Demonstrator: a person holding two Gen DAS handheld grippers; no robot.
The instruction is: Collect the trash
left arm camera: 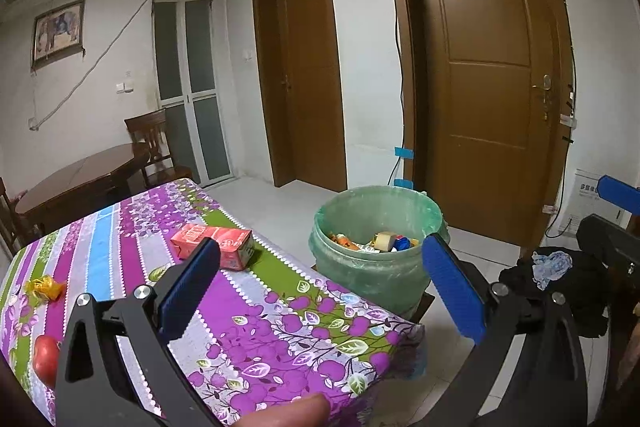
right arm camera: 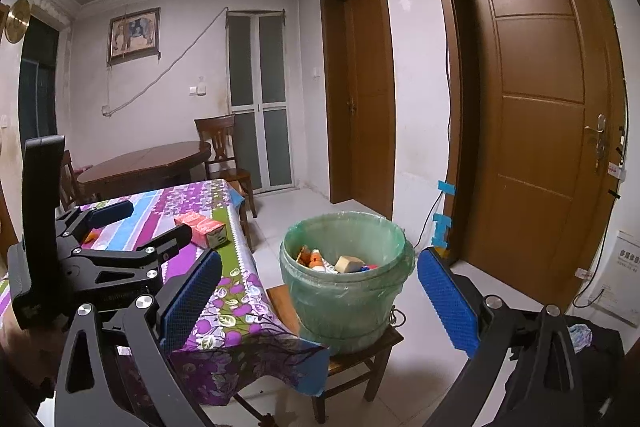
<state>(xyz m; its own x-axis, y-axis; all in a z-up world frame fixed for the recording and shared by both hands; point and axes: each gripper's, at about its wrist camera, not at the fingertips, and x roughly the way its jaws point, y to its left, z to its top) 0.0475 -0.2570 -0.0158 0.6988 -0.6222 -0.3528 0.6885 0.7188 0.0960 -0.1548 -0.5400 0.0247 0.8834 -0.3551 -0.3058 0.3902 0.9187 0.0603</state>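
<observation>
A red carton (left arm camera: pixel 212 245) lies on its side on the floral-clothed counter (left arm camera: pixel 280 315), near the counter's far right edge, at about 11 o'clock from the left gripper (left arm camera: pixel 320 291); in the right wrist view the same carton (right arm camera: pixel 200 227) sits beyond the left gripper's arms. A crumpled yellow wrapper (left arm camera: pixel 44 287) rests at the counter's left edge, at 9 o'clock, and a red apple (left arm camera: pixel 46 359) lies nearer the camera at about 8 o'clock. Off the counter's right corner, at 12 to 1 o'clock, stands a bucket lined with a green bag (left arm camera: pixel 376 251), already holding mixed trash; the right wrist view shows this bucket (right arm camera: pixel 348 279) set on a low wooden stool (right arm camera: pixel 360 351). The left gripper's jaws are wide apart and empty, framing counter corner and bucket. The right gripper (right arm camera: pixel 320 303) likewise has its jaws spread with nothing between them. A dark heap of cloth (left arm camera: pixel 560 287) lies on the floor at 3 o'clock.
</observation>
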